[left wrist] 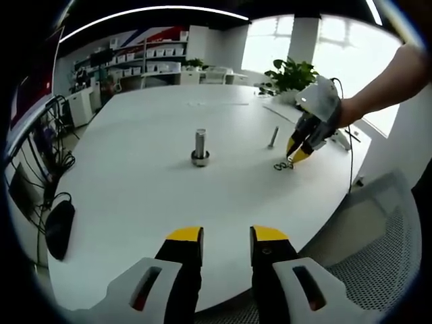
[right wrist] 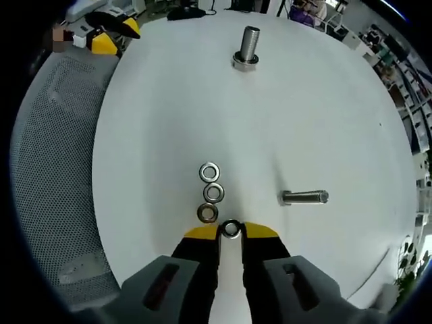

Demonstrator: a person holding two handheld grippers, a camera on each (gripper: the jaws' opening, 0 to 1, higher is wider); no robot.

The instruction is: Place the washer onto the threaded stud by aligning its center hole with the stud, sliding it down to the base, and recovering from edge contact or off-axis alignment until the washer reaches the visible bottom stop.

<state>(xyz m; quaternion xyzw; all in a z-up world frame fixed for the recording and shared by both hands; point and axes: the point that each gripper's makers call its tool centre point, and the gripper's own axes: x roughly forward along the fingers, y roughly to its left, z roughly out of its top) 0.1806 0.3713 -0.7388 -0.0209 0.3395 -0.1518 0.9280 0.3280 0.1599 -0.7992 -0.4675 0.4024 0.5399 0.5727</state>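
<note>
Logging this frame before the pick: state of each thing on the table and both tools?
Upright stud: standing on the table, bare, no washer on it.
Second bolt: lying on its side.
Three washers: flat in a row, untouched.
Fourth washer: between right tool tips, on table.
Left tool: open, empty.

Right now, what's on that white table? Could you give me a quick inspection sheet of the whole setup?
Surface: white table, mostly bare.
Job's things: upright threaded stud on its base; row of washers lying flat, a fourth washer at the right gripper's tips.
Clutter: second bolt lying on its side; dark object at the table edge.
Grippers: left gripper open, holding nothing; right gripper lowered at the washer, grip not clear.
Cables: a cable over the far table edge.
Surroundings: mesh chair, potted plant, shelving, windows.
</note>
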